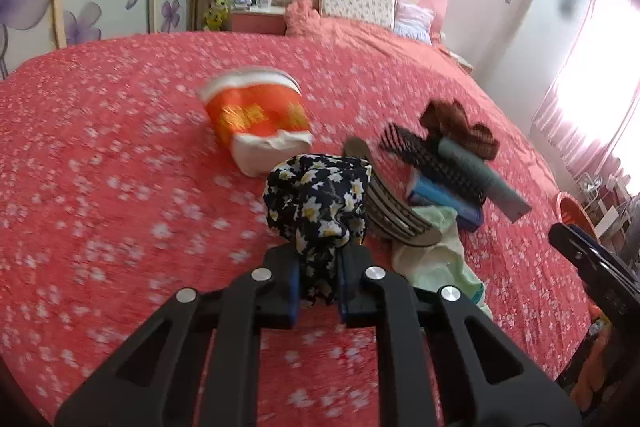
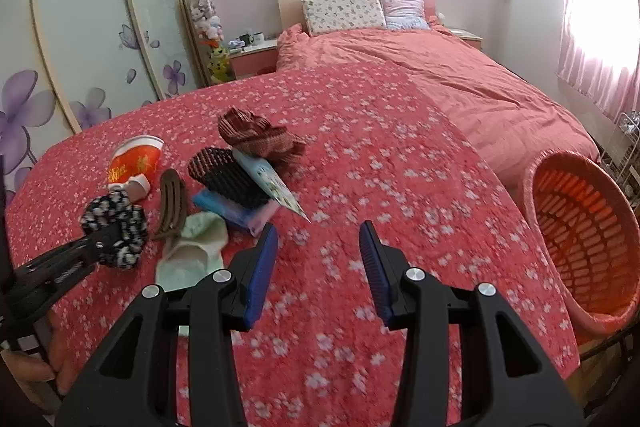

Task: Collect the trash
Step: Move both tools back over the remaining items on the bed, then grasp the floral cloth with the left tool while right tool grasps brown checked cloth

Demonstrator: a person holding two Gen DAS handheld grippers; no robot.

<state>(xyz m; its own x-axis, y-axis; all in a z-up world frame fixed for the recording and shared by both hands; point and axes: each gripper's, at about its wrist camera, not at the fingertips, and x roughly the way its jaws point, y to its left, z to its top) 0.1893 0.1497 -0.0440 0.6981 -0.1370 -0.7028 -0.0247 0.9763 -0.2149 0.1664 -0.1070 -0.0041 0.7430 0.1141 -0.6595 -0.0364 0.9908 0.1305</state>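
Red bedspread [image 2: 360,147] with a white flower print covered the near part of the bed, and the clutter lay grouped on it. The left gripper [image 1: 318,279] was clamped on a dark scrunchie [image 1: 320,199] with a white and yellow flower print; the blue pads pressed the fabric from both sides, and its bunched part stood out beyond the fingertips. The right gripper [image 2: 319,267] hung over bare bedspread with its jaws partly apart and nothing between them. Beyond the scrunchie lay a crushed orange and white paper cup [image 1: 260,123] on its side. To the right of the scrunchie, a brown hair clip [image 1: 384,195] lay just beside it, overlapping a pale green sock [image 1: 436,255]. A black mesh piece [image 2: 228,179], a blue packet [image 2: 224,209] and a printed card [image 2: 276,187] were stacked together, with a brown knitted item [image 2: 260,139] at their far end. An orange slatted basket [image 2: 580,235] stood at the right-hand edge of the bed, well apart from the pile; its visible interior held nothing.
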